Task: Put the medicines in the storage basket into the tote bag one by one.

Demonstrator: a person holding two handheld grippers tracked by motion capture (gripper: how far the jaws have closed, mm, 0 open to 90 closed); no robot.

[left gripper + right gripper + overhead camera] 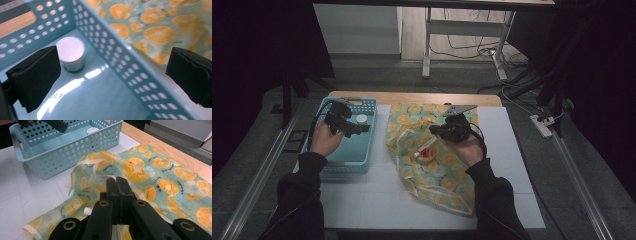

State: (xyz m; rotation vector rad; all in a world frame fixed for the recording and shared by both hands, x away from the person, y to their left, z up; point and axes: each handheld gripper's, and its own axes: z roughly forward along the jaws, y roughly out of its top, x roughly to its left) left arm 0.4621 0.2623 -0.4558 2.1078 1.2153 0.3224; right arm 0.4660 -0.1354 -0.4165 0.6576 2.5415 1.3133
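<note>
A light blue perforated basket (343,168) (75,147) stands at the left of the table with a white-lidded jar (361,119) (71,53) (93,130) upright in its far corner. My left gripper (354,127) (112,72) hovers inside the basket, open wide, with the jar just beyond its left jaw. To the right lies a crumpled bag printed with orange slices (432,170) (155,175), with a small red and white item (426,152) on it. My right gripper (437,131) (117,182) is over the bag's upper part, shut, with nothing visible between its jaws.
A white mat (377,200) covers most of the wooden table (412,97). The basket's right wall (125,62) runs between the left gripper's jaws and the bag. Desk legs and cables stand on the floor beyond, and a power strip (542,125) lies at the right.
</note>
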